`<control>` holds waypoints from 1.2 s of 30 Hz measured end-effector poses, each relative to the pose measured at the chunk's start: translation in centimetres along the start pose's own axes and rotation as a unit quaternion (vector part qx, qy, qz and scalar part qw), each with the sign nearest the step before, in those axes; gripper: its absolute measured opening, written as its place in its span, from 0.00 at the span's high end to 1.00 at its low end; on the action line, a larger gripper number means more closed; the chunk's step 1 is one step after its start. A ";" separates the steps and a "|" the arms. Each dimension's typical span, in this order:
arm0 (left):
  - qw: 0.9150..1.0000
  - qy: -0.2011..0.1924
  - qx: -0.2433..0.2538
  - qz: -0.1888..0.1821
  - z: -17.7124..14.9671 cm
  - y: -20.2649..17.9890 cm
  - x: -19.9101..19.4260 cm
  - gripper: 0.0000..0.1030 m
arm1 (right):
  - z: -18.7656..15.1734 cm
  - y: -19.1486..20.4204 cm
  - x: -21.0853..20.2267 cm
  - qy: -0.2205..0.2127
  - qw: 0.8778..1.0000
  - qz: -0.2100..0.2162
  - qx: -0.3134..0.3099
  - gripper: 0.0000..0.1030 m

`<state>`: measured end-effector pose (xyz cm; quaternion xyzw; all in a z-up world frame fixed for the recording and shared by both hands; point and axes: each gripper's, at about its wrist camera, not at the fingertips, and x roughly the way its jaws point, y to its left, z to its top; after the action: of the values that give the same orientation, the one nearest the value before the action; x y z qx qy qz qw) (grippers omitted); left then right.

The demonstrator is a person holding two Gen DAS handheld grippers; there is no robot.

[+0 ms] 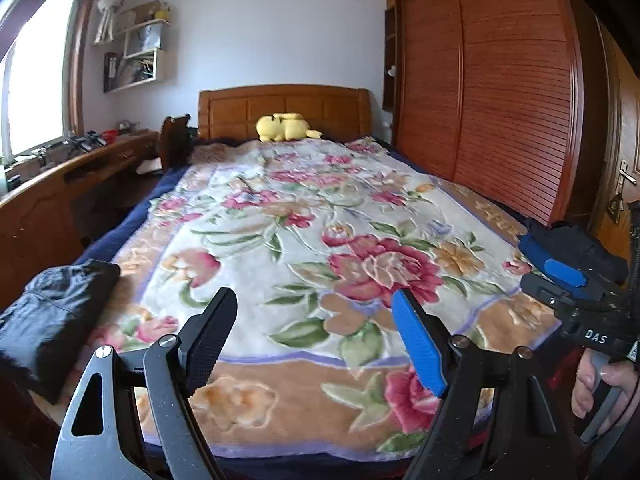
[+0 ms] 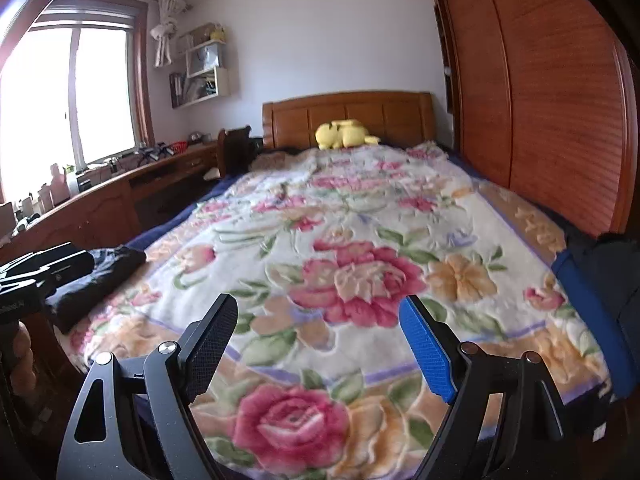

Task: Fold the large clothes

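A folded black garment [image 1: 52, 316] lies at the near left corner of the bed; it also shows in the right wrist view [image 2: 96, 280]. A dark garment with blue trim [image 1: 576, 252] lies at the bed's right edge, also in the right wrist view [image 2: 604, 292]. My left gripper [image 1: 320, 340] is open and empty above the foot of the floral blanket [image 1: 304, 216]. My right gripper [image 2: 324, 344] is open and empty over the same blanket [image 2: 352, 240]. The right gripper also shows in the left wrist view [image 1: 560, 276], beside the dark garment.
A yellow plush toy [image 1: 286, 126] sits by the wooden headboard [image 1: 280, 104]. A wooden wardrobe [image 1: 500, 92] runs along the bed's right side. A wooden desk [image 1: 60, 184] with clutter stands at the left under the window. A chair [image 1: 174, 140] stands near the headboard.
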<state>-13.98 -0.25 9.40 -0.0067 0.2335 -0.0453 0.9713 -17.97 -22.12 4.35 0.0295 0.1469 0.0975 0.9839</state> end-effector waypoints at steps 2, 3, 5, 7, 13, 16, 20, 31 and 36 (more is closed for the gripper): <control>1.000 -0.008 0.001 0.006 0.0 0.3 -0.6 0.22 | -0.5 -0.3 0.1 -0.008 1.000 0.002 0.001 0.18; 1.000 -0.011 0.002 0.009 0.1 0.4 -0.8 0.22 | -0.8 -0.4 0.3 -0.011 1.000 0.003 0.001 0.18; 1.000 -0.016 0.000 0.011 0.2 0.5 -1.2 0.22 | -1.1 -0.4 0.1 -0.014 1.000 0.002 -0.001 0.18; 1.000 -0.020 -0.004 0.007 0.2 0.7 -1.5 0.22 | -1.4 -0.4 0.2 -0.017 1.000 0.002 -0.007 0.18; 1.000 -0.019 -0.007 0.006 0.1 0.9 -1.6 0.22 | -1.6 -0.6 0.8 -0.016 1.000 0.000 -0.011 0.18; 1.000 -0.019 -0.007 0.007 0.0 0.9 -1.7 0.22 | -1.4 -0.4 0.5 -0.016 1.000 -0.001 -0.012 0.18; 1.000 -0.020 -0.007 0.007 0.0 0.9 -1.7 0.22 | -1.2 -0.3 0.5 -0.014 1.000 -0.001 -0.011 0.18; 1.000 -0.023 -0.006 0.009 -0.1 0.5 -2.0 0.22 | -1.1 -0.4 0.8 -0.016 1.000 0.000 -0.007 0.18; 1.000 -0.023 -0.007 0.010 -0.1 0.5 -2.0 0.22 | -1.0 -0.3 0.8 -0.019 1.000 0.002 -0.007 0.18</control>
<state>-15.79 0.39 10.22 -0.0121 0.2116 -0.0341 0.9767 -17.50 -22.22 3.11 0.0246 0.1278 0.1000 0.9864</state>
